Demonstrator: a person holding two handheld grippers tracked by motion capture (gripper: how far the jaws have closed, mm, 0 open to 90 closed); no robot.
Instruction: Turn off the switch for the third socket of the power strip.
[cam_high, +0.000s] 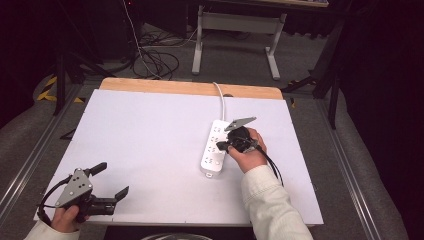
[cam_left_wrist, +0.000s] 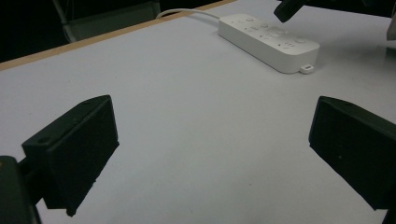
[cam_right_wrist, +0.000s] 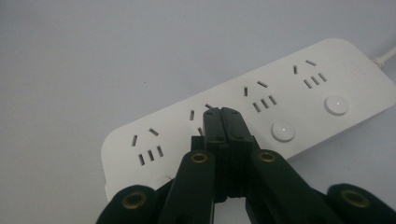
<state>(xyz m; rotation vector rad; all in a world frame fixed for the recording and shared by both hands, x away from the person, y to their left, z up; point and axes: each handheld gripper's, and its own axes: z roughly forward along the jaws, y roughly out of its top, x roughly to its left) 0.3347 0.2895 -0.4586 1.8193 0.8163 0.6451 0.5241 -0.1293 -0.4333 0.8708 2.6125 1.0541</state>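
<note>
A white power strip (cam_high: 212, 161) (cam_left_wrist: 271, 42) (cam_right_wrist: 299, 88) with several sockets and round buttons (cam_right_wrist: 283, 131) lies right of the table's middle. My right gripper (cam_high: 220, 147) (cam_right_wrist: 223, 112) is shut with nothing between its jaws, and its tips are over the second socket from the strip's near end. I cannot tell whether the tips touch the strip. That gripper's black tip (cam_left_wrist: 287, 9) also shows above the strip in the left gripper view. My left gripper (cam_high: 112, 179) (cam_left_wrist: 215, 135) stands open near the front left corner, holding nothing, over the bare white tabletop (cam_left_wrist: 196, 102).
The strip's white cord (cam_high: 221, 97) runs to the table's far edge, where a wooden strip (cam_high: 190, 88) shows. Beyond it on the floor are desk legs (cam_high: 272, 60) and loose cables (cam_high: 155, 60). Metal rails flank the table on both sides.
</note>
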